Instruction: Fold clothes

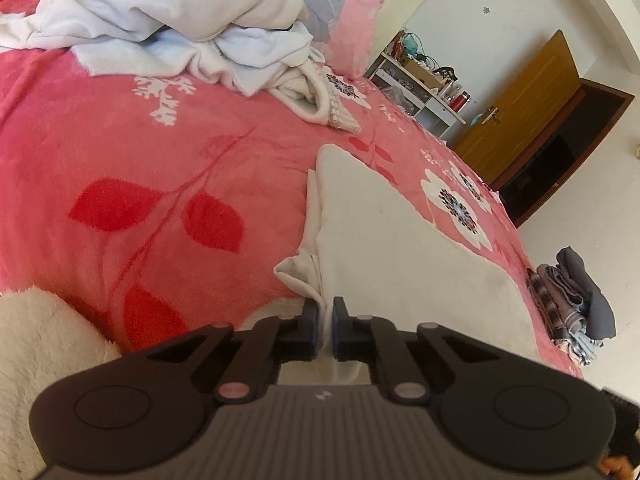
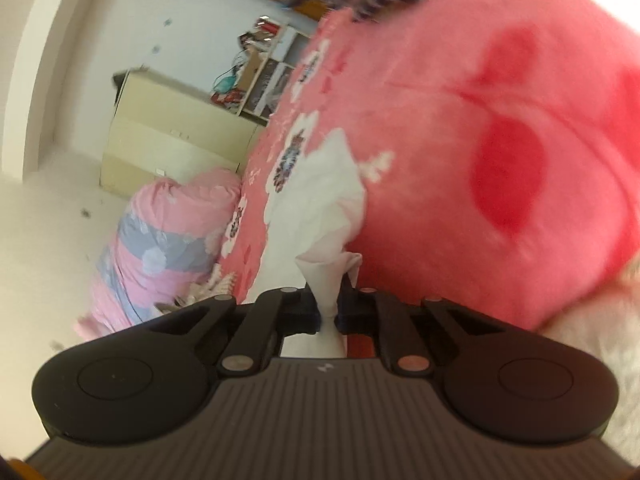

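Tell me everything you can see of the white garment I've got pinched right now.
The white garment is soft, cream-white cloth, lying mostly flat on the pink floral blanket near the bed's edge, with layered folds along its left side. The left gripper is shut on its near edge. The right gripper is shut on a bunched, twisted corner, lifting it into a cone.

One white garment (image 1: 400, 248) laid flat, one heap of pale clothes (image 1: 180, 20), one folded stack (image 1: 572, 304), two grippers (image 1: 326, 330) (image 2: 329, 308).

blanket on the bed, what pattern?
Pink blanket with red leaves and white flowers; the left wrist view shows it best.
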{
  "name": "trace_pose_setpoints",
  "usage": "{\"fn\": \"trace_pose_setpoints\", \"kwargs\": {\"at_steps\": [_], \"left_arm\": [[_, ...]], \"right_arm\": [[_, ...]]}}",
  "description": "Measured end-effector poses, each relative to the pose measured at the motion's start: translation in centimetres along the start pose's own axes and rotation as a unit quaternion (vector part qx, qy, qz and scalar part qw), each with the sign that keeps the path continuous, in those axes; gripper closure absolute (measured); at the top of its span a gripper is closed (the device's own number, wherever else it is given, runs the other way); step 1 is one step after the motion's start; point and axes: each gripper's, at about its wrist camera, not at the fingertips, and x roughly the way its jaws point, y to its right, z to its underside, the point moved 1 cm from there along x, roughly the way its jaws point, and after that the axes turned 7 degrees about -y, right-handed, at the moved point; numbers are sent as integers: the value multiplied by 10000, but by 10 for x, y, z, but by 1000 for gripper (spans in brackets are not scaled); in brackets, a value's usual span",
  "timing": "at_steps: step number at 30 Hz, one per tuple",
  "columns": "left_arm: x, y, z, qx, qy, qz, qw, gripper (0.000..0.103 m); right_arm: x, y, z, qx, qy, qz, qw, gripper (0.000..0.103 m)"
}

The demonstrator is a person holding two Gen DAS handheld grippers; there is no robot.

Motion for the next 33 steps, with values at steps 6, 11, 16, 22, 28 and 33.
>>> {"fn": "trace_pose_setpoints", "kwargs": {"at_steps": [6, 11, 16, 22, 28, 33], "left_arm": [[-2, -9, -1, -83, 29, 208, 9997, 96], [-1, -15, 0, -134, 51, 367, 9992, 96], [1, -23, 5, -174, 71, 512, 9985, 96], [3, -35, 8, -170, 65, 688, 9975, 95], [4, -41, 10, -104, 118, 881, 9960, 95], [-3, -48, 11, -126, 88, 991, 9950, 82]], "right_arm": [[27, -100, -17, -2052, -278, 182, 9782, 98], [69, -210, 24, -4123, -1175, -254, 9031, 98], [113, -269, 149, -6067, -2345, -544, 7576, 98], [129, -265, 222, -6812, -2701, -386, 6794, 98], [121, -283, 231, -7021, -2474, -360, 6668, 98], [133, -277, 249, -6907, -2693, -307, 6705, 96]]}}
